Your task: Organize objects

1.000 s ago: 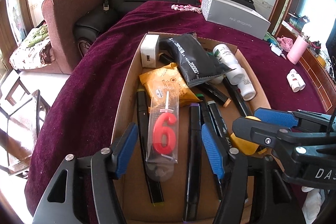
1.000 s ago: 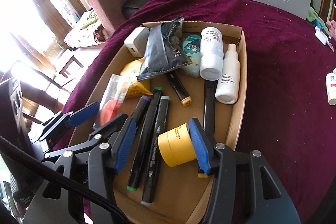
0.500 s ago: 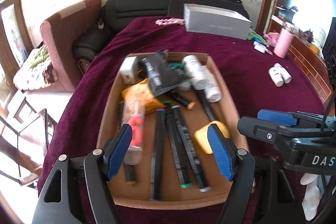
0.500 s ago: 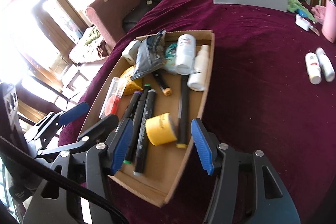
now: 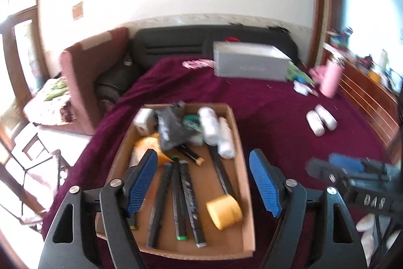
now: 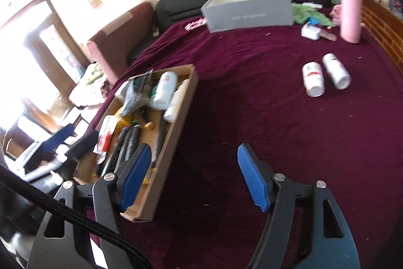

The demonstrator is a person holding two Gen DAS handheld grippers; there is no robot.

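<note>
Left gripper [image 5: 202, 183] above cardboard tray [image 5: 240, 143], jaws opening, empty. Right gripper [image 6: 194, 177] over maroon cloth [image 6: 252, 102], opening, gripping nothing.

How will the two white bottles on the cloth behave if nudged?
The white bottles lie on their sides, so they will probably roll. The plush cloth may slow them. They look like small plastic, likely light and stiff.
</note>
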